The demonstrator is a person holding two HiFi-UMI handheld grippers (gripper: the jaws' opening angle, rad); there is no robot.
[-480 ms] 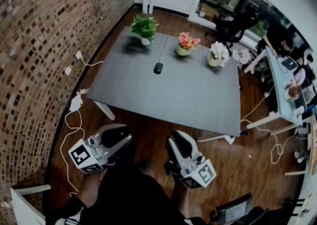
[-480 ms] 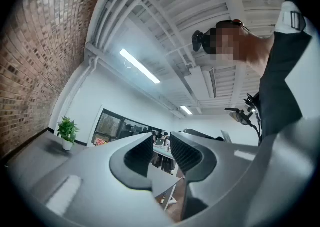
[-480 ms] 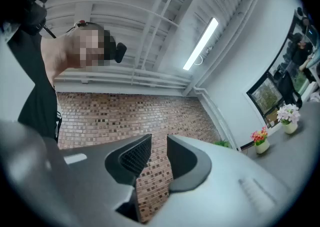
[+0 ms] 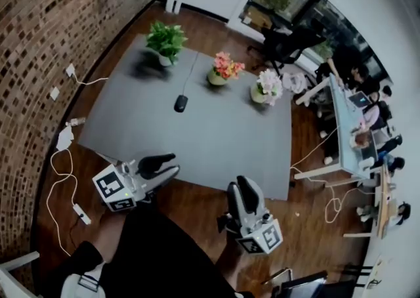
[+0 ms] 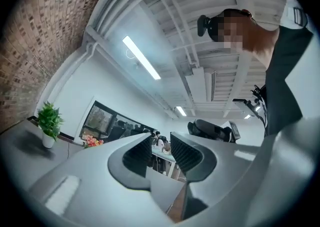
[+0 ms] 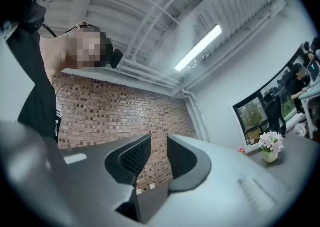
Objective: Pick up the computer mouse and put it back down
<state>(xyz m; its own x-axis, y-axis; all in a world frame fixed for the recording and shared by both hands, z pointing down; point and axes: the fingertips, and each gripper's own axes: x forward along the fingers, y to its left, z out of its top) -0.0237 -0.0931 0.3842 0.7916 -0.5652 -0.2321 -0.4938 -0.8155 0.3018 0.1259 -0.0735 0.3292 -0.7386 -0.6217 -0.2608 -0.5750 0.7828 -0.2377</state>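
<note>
Hovering by table edge, left gripper, right gripper, jaws parted empty, mouse distant.

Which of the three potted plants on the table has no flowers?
The leafy green plant at the left end, nearest the brick wall. The middle pot carries pink flowers, the right pot white ones.

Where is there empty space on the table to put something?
The whole near half of the table, from the computer mouse to the near edge, is bare. The far edge is crowded: green plant, pink flowers, white flowers.
</note>
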